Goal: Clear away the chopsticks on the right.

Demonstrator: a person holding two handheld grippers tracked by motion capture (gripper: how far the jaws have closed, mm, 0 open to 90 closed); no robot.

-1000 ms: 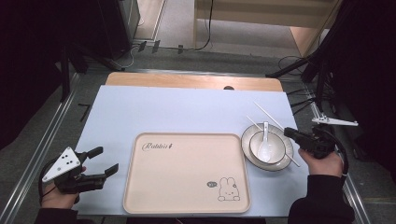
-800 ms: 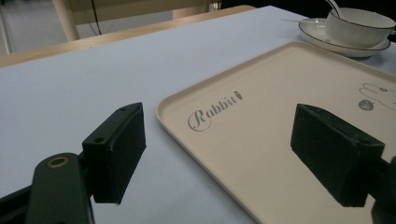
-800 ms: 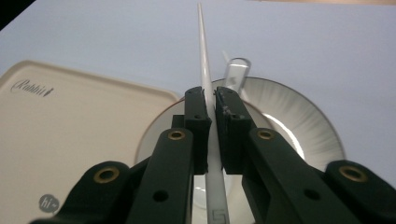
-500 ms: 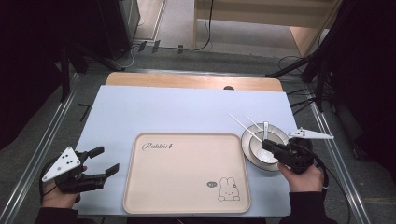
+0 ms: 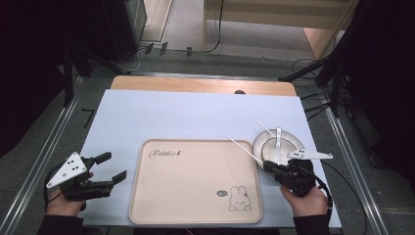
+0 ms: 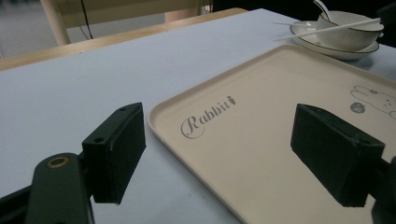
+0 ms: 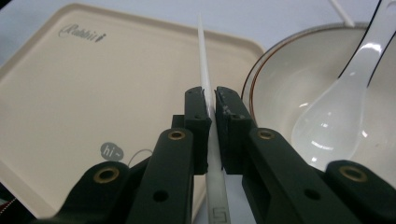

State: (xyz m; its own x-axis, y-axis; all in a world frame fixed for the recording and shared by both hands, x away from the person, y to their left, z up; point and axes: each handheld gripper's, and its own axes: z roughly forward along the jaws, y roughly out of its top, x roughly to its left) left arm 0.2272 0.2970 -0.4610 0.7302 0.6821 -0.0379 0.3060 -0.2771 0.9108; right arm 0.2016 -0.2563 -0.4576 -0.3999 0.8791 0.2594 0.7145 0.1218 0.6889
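Since the earlier frame, right tool [image 5: 272, 168] has carried a white chopstick [image 7: 203, 74] from beyond the bowl's far right to the tray's right edge; left tool [image 5: 110, 167] has held its spot. Right tool's jaws are pinched narrow on the chopstick near its butt end, so the long free end slants ahead and to the left, over the tray [image 5: 195, 215] corner. Judged reason: an end grip keeps the tip free to lay down first. Just right of the tool sits the bowl [image 7: 280, 79] on its plate [image 6: 327, 46], spoon [image 7: 327, 126] inside, and a second chopstick [image 5: 265, 128] across the rim beyond. Left tool stands wide, holding nothing, parked off the tray's left edge [image 6: 161, 126].

Room: tray surface ahead is bare; the table [image 5: 195, 112] beyond is open. Tight side is the bowl rim, close to the right jaw.
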